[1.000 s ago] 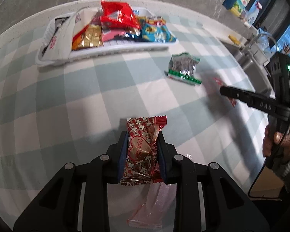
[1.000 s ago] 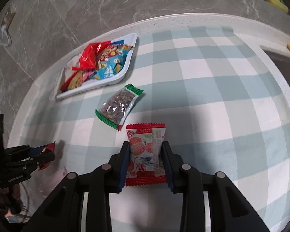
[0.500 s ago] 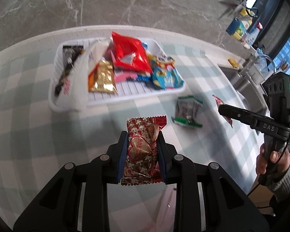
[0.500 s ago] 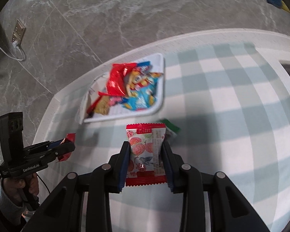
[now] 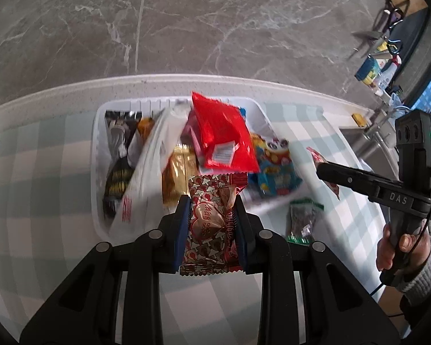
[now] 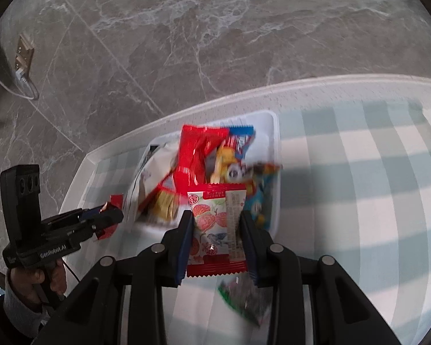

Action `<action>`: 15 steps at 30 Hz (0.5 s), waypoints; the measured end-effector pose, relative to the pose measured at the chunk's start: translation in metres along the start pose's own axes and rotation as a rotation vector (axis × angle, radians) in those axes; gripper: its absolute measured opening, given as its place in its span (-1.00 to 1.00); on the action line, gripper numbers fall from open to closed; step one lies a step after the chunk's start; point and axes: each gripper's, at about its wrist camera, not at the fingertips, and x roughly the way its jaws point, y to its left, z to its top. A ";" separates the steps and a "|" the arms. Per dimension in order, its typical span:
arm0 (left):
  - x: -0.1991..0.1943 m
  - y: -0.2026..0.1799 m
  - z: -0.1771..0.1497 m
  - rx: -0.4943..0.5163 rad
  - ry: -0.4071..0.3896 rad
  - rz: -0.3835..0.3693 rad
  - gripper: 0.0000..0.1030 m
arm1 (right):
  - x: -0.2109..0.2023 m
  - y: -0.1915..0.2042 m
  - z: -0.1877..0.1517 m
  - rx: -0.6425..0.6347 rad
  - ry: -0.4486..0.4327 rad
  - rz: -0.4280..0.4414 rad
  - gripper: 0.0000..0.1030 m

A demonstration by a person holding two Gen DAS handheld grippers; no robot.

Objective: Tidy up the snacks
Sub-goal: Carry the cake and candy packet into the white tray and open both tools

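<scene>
left wrist view: the left gripper (image 5: pixel 212 215) has its jaws clamped narrow on a red heart-print candy packet (image 5: pixel 211 224), held above the near edge of the white tray (image 5: pixel 96 155). the tray sits on the checked tablecloth (image 5: pixel 37 178) at the far side, heaped with a red bag (image 5: pixel 221 138), a gold packet (image 5: pixel 179 175) and a blue packet (image 5: pixel 275 172). a green-edged packet (image 5: pixel 303 221) lies on the cloth just right of the tray.

right wrist view: the right gripper (image 6: pixel 217 227) pinches a strawberry-print packet (image 6: pixel 217 230) between narrow jaws, near the tray's near right corner. at the far left, a hand (image 6: pixel 36 280) holds the other gripper.
</scene>
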 end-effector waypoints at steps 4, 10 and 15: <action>0.016 0.002 0.018 0.012 0.000 0.009 -0.50 | 0.014 0.000 0.027 -0.024 -0.007 -0.019 -0.31; 0.037 0.006 0.037 0.024 0.001 0.028 -0.50 | 0.037 -0.008 0.055 -0.028 -0.005 -0.041 -0.31; 0.051 0.010 0.048 0.022 0.001 0.041 -0.50 | 0.054 -0.015 0.072 -0.028 -0.004 -0.050 -0.31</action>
